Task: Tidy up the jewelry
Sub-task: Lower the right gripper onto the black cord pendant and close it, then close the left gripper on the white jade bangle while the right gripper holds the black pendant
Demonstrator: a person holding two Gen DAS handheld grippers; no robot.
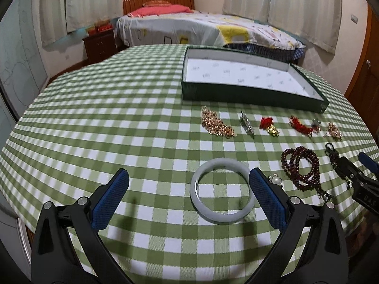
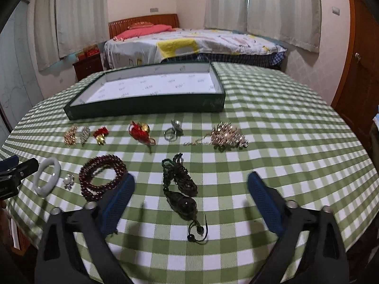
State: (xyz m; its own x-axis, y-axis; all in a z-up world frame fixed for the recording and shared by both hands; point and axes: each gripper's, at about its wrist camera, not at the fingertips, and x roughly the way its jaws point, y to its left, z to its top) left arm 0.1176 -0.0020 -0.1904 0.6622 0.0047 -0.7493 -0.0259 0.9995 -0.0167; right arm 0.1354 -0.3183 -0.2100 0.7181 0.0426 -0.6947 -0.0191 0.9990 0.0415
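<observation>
Jewelry lies on a green checked tablecloth [image 1: 118, 118] before an open dark green box [image 1: 248, 94] with a white lining. My left gripper [image 1: 189, 179] is open and empty; a pale jade bangle [image 1: 222, 215] lies between its fingers, close to the right one. My right gripper [image 2: 191, 184] is open and empty above a dark green corded pendant [image 2: 182, 194]. A dark red bead necklace [image 2: 99, 179] lies by its left finger. The box [image 2: 146, 106] also shows in the right wrist view, as does the bangle [image 2: 47, 177].
A gold chain pile [image 1: 216, 123], a silver clip [image 1: 247, 125], two red tasselled charms [image 1: 267, 125], a silver ring [image 2: 173, 130], a small pearl brooch [image 2: 68, 181] and a gold spiky hairpiece [image 2: 227, 135] lie in rows. A bed [image 1: 201, 28] stands beyond the table.
</observation>
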